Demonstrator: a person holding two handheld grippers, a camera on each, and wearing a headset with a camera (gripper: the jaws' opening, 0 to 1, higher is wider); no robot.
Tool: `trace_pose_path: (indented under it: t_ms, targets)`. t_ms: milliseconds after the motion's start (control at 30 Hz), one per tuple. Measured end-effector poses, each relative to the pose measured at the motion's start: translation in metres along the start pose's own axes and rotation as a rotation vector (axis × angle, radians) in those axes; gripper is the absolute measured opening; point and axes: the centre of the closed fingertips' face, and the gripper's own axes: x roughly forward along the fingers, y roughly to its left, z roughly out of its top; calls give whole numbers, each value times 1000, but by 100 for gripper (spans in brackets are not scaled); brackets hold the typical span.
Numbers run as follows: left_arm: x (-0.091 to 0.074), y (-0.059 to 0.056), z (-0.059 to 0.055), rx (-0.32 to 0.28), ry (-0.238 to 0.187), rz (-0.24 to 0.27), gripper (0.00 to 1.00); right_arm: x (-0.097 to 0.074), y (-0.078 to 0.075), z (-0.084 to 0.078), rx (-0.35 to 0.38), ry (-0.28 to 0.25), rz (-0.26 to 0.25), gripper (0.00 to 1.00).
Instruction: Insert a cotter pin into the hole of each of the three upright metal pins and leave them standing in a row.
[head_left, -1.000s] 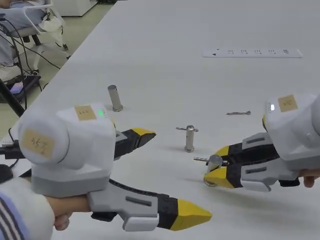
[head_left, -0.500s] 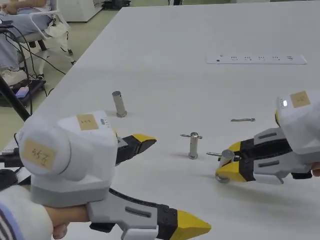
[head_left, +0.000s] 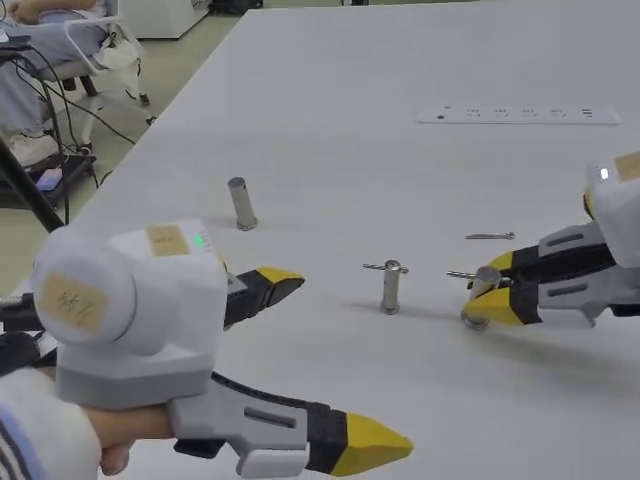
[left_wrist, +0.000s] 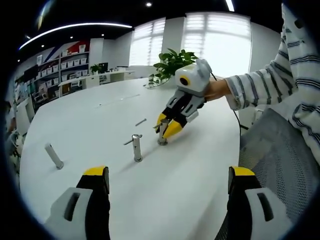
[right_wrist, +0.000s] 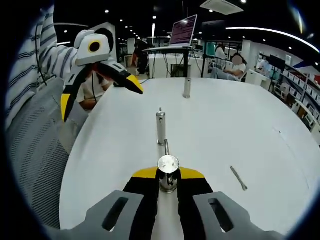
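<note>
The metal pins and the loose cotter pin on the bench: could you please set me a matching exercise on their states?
Things:
1. left pin
2. middle pin
3. right pin
4. loose cotter pin

States:
A. lies flat on the table
B. stands free with a cotter pin through it
C. clamped in the right hand-held gripper
D. stands free, nothing inserted

Pairs: 1-D, 2-B, 3-C, 4-A.

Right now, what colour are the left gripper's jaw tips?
Yellow, on black bodies, on the left gripper; clearest in the head view.
</note>
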Motion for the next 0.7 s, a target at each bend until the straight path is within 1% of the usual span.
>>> trace_pose_path:
  t_ms: [100,167,267,367,467,700]
  targets:
    - [0,1,0,-3,1,1,99,0,-1,1,-13,-8,3,13]
    - [0,2,0,-7,0,2,99,1,-2,1,-20,-20,19,13]
    - [-1,2,-3,6,18,-2,99,1,-3,2,-15,-41,35,14]
    - [0,0,-4,5,21,-6,99,1,-2,2,-12,-43,42,14]
    - [0,-1,-5,3,25,-9,99,0,0,2,-2,-48,63,14]
    - [0,-2,-4,3,24,-8,99,0,-1,3,-5,-47,41,15]
